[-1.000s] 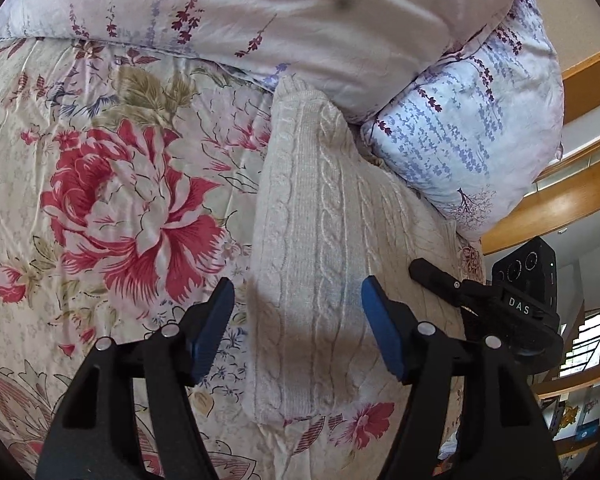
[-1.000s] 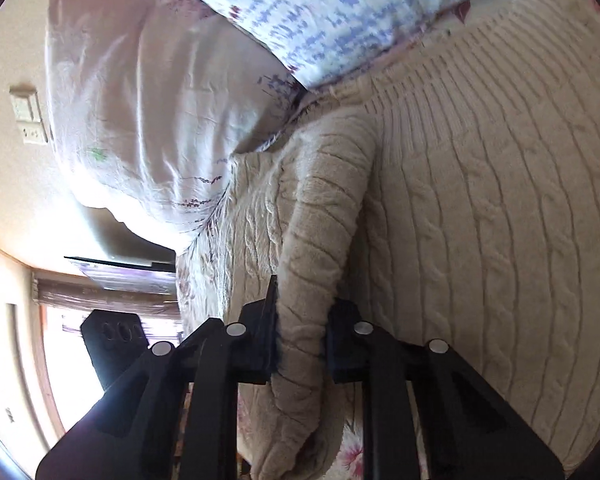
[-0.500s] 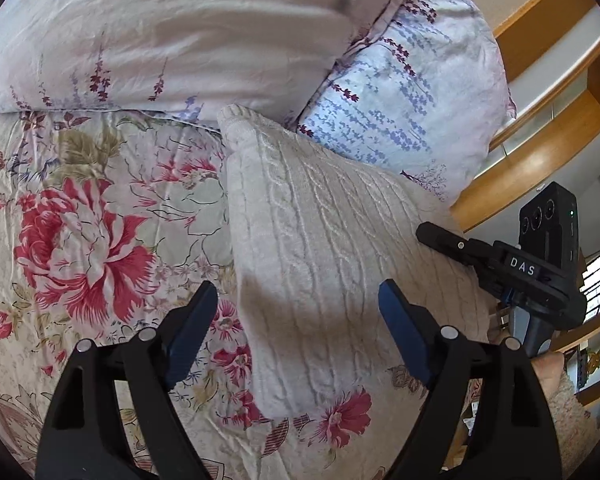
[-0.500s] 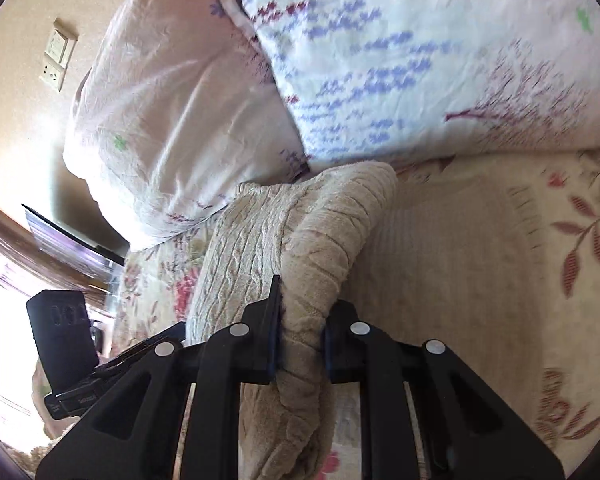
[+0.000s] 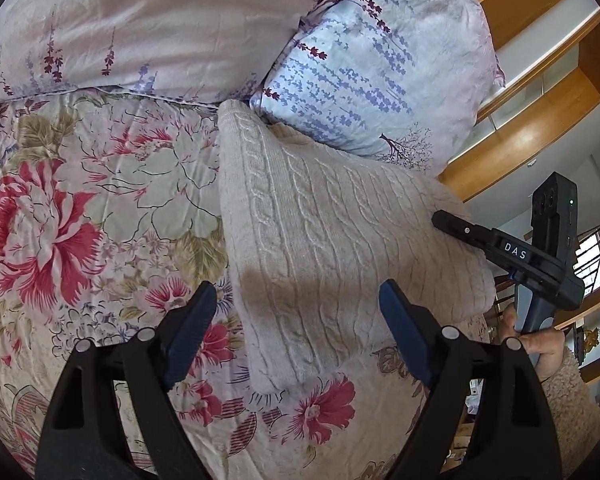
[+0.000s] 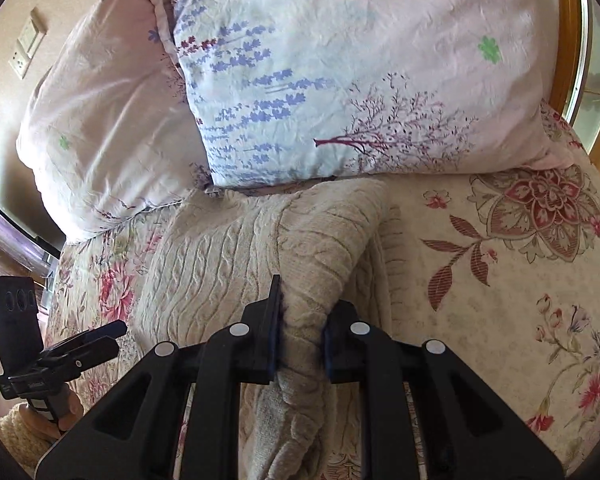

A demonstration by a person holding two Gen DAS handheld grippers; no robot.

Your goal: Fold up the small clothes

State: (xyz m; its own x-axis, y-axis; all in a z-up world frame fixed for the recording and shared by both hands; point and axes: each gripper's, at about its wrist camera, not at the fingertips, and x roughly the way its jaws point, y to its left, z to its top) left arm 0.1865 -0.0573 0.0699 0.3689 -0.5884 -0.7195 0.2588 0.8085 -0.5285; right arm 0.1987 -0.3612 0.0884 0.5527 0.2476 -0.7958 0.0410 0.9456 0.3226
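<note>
— So which step is this?
— Mid-fold; the cable-knit sweater lies on the floral bedspread, its top edge against the pillows; the right gripper pinches a bunched fold of it.
— And the left gripper?
— Spread wide, jaws just opened, gripping nothing; next, I judge, the right carries its fold across and lays it flat.
</note>
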